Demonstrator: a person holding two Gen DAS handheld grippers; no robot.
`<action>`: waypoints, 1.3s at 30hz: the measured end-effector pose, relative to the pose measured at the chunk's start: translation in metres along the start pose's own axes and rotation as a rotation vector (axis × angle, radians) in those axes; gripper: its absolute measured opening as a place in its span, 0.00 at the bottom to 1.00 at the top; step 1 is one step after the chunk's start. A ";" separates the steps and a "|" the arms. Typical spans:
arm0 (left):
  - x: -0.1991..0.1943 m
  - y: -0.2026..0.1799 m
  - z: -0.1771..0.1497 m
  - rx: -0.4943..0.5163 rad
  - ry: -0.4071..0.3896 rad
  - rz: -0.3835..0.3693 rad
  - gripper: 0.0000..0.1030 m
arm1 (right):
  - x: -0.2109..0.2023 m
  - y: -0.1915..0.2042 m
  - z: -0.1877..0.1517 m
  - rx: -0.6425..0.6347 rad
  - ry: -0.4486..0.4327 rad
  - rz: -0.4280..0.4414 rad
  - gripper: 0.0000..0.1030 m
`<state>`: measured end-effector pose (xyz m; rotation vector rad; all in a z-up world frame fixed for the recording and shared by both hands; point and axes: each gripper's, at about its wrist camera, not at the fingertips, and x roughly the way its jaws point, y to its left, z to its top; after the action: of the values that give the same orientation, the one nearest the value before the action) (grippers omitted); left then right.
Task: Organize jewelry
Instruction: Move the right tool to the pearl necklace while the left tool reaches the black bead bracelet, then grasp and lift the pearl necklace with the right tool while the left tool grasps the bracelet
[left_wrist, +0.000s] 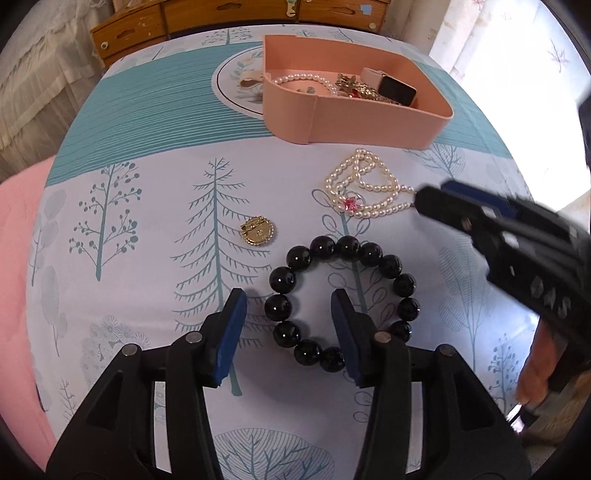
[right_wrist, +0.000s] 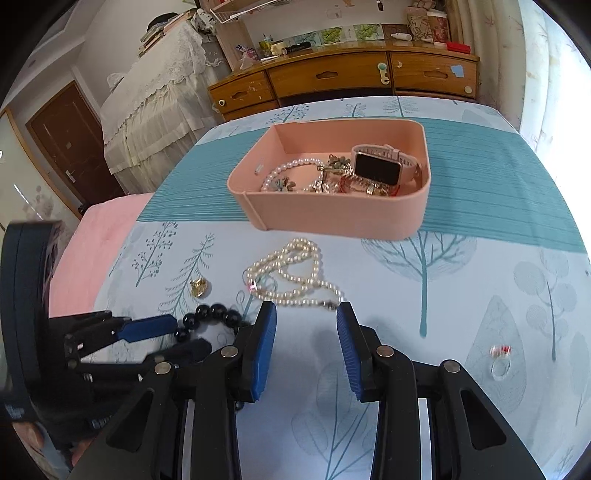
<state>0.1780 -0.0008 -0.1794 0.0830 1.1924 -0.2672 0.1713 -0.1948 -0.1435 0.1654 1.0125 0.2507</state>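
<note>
While both grippers gape, left gripper (left_wrist: 288, 314) straddles black bracelet (left_wrist: 341, 302), right gripper (right_wrist: 306, 325) nr pearl necklace (right_wrist: 291, 275)

A: Foreground? Right gripper (right_wrist: 306, 314), black frame with blue pads, jaws parted, poised just short of the clasp end of a loose white pearl necklace (right_wrist: 291, 275) lying on the tree-printed bedspread (right_wrist: 424, 280).

B: Beyond the necklace? Open pink rectangular plastic box (right_wrist: 332, 218), holding a pink-strapped smartwatch with a dark screen (right_wrist: 380, 168), a second pearl strand and tangled gold pieces.

A: Left side? Small round gold brooch (right_wrist: 199, 287), then a black round-bead bracelet (right_wrist: 212, 315), partly hidden behind the left gripper (right_wrist: 177, 334), jaws parted around the beads.

B: Right side? Clear ring with red stone (right_wrist: 500, 360), well apart from everything else.
</note>
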 end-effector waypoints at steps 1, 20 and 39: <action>0.000 0.000 -0.001 0.005 -0.002 0.002 0.42 | 0.004 0.001 0.006 -0.011 0.008 0.000 0.34; -0.005 0.021 -0.009 -0.025 0.037 -0.036 0.19 | 0.066 0.031 0.046 -0.294 0.213 -0.076 0.27; 0.000 0.002 -0.005 0.049 0.057 -0.013 0.43 | -0.027 0.022 0.064 -0.174 0.022 0.159 0.04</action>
<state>0.1741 0.0022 -0.1820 0.1266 1.2430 -0.3073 0.2095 -0.1832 -0.0827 0.0848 0.9949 0.4846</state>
